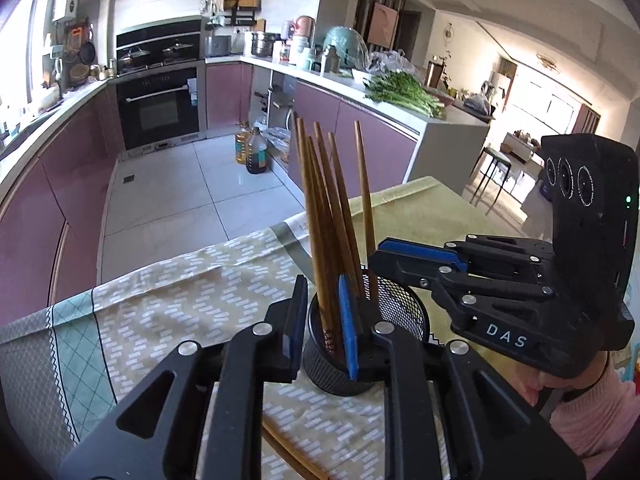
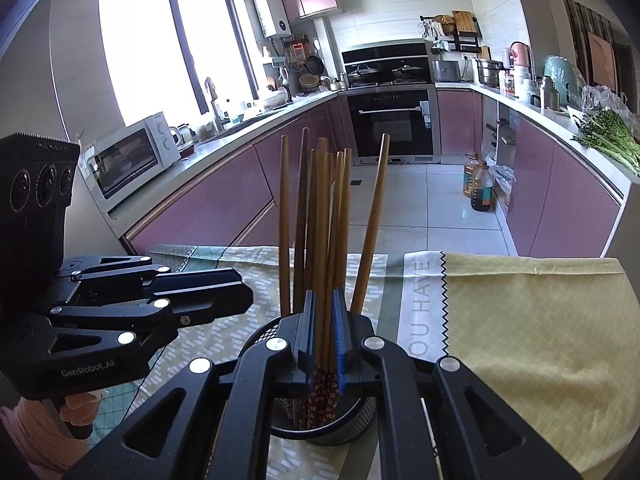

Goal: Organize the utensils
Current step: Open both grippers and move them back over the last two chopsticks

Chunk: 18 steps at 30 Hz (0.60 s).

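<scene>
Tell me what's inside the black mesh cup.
The mesh cup holds a bundle of wooden chopsticks, standing upright and fanned out. The right gripper straddles a few with patterned ends. The cup's bottom is hidden by the mesh wall and the fingers, so anything else inside can't be seen.

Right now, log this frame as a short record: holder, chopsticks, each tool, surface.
holder: black mesh cup, upright on the cloth
chopsticks: wooden bundle standing in the cup, fanned out; a loose one lies on the cloth near the left tool
left tool: jaws straddling the cup's rim, one finger inside, one outside
right tool: jaws narrowed around a few chopsticks above the cup
surface: patterned tablecloth on the table
</scene>
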Motion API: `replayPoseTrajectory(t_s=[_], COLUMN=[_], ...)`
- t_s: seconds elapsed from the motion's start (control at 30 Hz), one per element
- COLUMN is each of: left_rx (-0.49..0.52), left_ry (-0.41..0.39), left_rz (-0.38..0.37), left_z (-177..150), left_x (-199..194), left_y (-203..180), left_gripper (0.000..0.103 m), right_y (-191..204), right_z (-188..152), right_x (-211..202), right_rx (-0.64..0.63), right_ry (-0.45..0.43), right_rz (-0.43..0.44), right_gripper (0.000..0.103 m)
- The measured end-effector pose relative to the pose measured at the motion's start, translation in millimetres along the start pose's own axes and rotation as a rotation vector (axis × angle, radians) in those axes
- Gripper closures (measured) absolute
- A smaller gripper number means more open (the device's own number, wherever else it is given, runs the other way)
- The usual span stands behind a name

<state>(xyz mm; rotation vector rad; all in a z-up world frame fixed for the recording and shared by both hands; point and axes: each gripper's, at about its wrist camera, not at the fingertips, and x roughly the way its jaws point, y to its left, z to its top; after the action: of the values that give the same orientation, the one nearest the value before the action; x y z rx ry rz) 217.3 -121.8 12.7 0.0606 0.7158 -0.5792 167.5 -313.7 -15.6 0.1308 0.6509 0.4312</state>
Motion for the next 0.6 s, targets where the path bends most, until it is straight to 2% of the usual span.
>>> replayPoseTrajectory(t_s=[0.13, 0.23, 0.3, 0.37, 0.6], left_rx=[-0.011, -0.014, -0.009, -0.014, -0.059], left_ry=[-0.083, -0.149, -0.163, -0.172, -0.099], left_rz=[0.019, 0.036, 0.061, 0.092, 0.212], left_z=[-18.4, -42.2, -57.3, -74.5, -126.4], left_x=[-27.1, -53.2, -65.3, -74.3, -73.6], left_y=[2.5, 5.6, 7.2, 10.9, 23.3], left_gripper=[0.074, 0.061, 0.058, 0.045, 0.029], right_y=[7.0, 22.4, 35.4, 43.6, 62.6], right_z=[-8.8, -19.5, -31.6, -42.6, -88.2], right_x=[-17.3, -31.8, -40.3, -40.5, -2.1], right_rx=[-0.021, -0.086, -0.146, -0.160, -0.139], right_ry=[-0.028, -0.030, -0.035, -0.010, 0.162], right_rz=[0.033, 0.090, 0.102, 0.135, 0.196], right_gripper=[0.084, 0.067, 0.065, 0.065, 0.065])
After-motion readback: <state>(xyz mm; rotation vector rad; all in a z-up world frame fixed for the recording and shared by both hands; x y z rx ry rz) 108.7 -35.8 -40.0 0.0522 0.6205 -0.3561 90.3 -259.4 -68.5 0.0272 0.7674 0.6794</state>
